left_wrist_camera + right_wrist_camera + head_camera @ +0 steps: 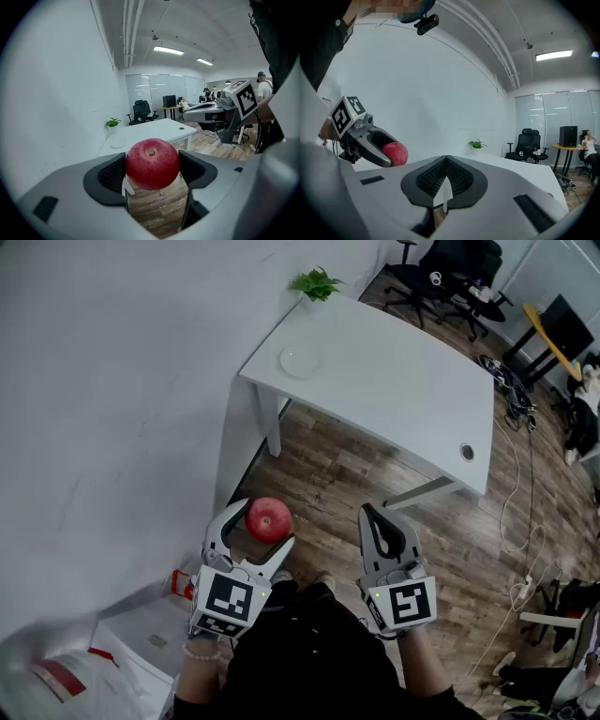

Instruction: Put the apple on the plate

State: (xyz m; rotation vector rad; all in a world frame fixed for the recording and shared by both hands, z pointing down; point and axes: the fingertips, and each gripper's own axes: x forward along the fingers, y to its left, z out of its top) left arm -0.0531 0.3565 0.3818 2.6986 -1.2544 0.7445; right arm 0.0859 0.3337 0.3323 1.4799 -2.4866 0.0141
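your left gripper holds the apple between its two dark pads, jaws spread wide around it. the apple is round and deep red with faint pale speckling, its stem dimple turned up towards the gripper's camera. it hangs over the wood-plank floor, well apart from the white table ahead. the plate, pale as the tabletop, sits near the table's left end, close to a small potted plant at the corner. your right gripper is pinched together on nothing. a white wall runs along your left, and black office chairs stand beyond the table.
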